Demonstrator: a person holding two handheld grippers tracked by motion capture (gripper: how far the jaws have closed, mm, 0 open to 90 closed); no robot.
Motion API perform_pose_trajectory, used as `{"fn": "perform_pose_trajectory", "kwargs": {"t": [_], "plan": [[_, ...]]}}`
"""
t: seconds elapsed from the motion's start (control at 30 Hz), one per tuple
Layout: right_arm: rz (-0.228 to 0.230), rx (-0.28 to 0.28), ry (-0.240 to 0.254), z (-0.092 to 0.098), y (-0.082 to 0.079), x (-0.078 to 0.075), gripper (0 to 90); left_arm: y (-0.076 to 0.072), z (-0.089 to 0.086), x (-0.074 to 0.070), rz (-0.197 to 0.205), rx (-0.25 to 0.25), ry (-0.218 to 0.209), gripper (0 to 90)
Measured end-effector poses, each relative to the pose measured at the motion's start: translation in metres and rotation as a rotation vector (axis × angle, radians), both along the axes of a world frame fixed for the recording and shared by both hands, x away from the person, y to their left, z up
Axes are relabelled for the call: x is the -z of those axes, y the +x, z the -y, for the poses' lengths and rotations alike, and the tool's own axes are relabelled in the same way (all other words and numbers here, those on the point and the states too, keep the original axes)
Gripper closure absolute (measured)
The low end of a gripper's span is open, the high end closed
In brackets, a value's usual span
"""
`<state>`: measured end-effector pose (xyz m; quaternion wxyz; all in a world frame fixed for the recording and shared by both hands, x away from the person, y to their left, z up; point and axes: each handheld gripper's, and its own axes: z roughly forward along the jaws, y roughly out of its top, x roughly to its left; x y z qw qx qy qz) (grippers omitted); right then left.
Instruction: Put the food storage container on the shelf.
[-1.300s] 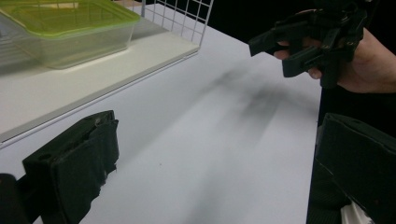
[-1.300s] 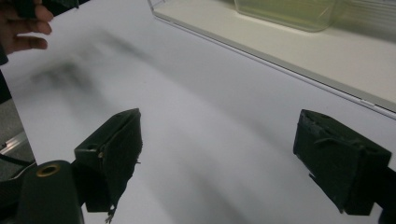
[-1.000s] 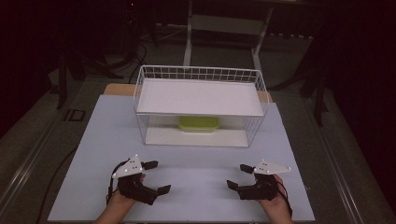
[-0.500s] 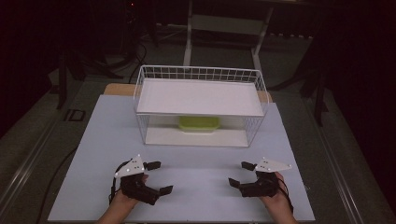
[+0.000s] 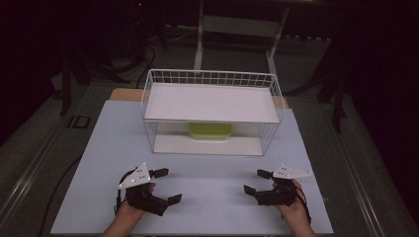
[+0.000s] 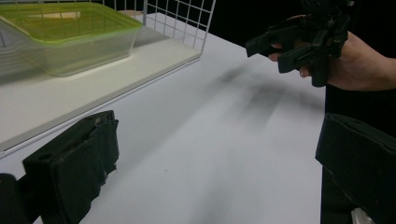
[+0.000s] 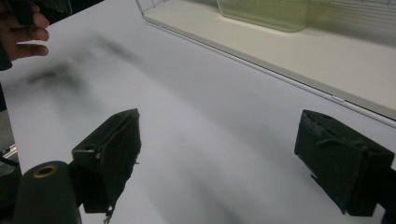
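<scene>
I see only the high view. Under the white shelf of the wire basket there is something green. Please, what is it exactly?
Observer: In the left gripper view it is a clear plastic container with a green lid, closed, standing on the basket's bottom board.
Operator: Are the jaws of the left hand-held gripper holding anything?
Observer: No. The left hand-held gripper has its jaws wide apart, with bare table between them.
Operator: And the right one?
Observer: The right hand-held gripper is open too, nothing between its jaws; the container lies beyond them, untouched.
</scene>
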<state>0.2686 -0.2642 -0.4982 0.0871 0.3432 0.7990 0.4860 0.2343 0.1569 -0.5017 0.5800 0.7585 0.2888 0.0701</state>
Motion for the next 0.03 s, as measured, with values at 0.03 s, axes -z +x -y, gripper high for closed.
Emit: {"fn": "perform_pose_trajectory", "kwargs": {"t": [0.03], "plan": [[0.000, 0.000, 0.000, 0.0000, 0.0000, 0.0000, 14.4, 0.0000, 0.0000, 0.0000, 0.000, 0.000, 0.000, 0.0]]}}
